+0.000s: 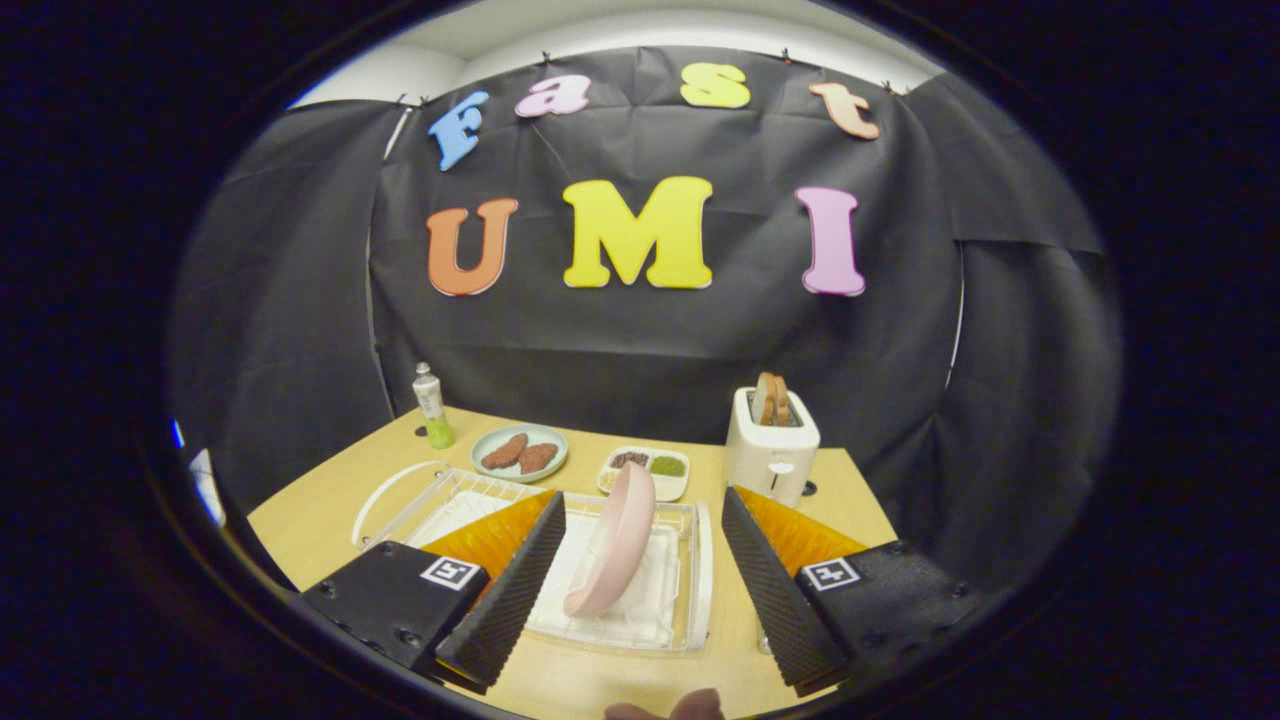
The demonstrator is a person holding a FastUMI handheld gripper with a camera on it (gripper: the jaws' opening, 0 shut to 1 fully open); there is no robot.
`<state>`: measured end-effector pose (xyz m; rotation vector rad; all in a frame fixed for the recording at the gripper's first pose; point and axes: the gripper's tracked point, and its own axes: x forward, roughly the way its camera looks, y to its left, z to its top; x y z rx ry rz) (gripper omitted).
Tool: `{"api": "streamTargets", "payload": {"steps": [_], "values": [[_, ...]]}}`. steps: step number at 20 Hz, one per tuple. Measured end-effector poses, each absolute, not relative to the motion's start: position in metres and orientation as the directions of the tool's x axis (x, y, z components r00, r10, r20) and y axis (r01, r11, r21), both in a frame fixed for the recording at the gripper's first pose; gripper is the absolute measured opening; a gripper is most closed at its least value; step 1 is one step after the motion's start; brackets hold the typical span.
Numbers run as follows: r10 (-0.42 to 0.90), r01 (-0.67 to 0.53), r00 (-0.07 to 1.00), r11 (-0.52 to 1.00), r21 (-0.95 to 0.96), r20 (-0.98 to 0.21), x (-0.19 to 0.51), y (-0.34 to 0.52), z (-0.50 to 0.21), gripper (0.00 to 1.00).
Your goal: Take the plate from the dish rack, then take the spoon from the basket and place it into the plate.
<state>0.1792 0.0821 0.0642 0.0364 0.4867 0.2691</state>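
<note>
Spread wide, the gripper (pixel 635 590) holds nothing; its two ribbed black fingers (pixel 505 590) stand well apart over the near part of the desk (pixel 300 525). Between them, just ahead, the pink plate (pixel 615 540) stands on edge in the clear dish rack (pixel 690 590), leaning a little, touched by neither finger. The rack is lined with something white and reaches out past the left finger, where a white curved handle shows. No spoon or basket can be made out.

The desk is pale wood with a plain, light yellow top. Beyond the rack sit a round light-blue dish (pixel 520 452) with two brown pieces on it and a small white tray (pixel 645 470) with dark and green contents. Farther off beyond the left finger, a small bottle (pixel 432 405) with green liquid stands upright near the desk's back edge. Beyond the right finger stands a white toaster (pixel 770 445) with bread slices up in its slots. Black cloth walls close in the booth behind the desk, with a strip of white ceiling above.
</note>
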Motion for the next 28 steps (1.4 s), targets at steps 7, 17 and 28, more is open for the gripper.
{"api": "streamTargets", "payload": {"steps": [7,17,28], "values": [[0.24,-0.214,0.704,0.969,0.121,-0.669,0.226,0.097,0.032,1.0],[0.209,-0.108,0.542,0.978,0.179,-0.814,0.257,0.113,-0.02,0.8],[-0.022,0.044,0.537,0.999,0.003,-0.843,0.251,0.118,-0.008,0.35]]}}
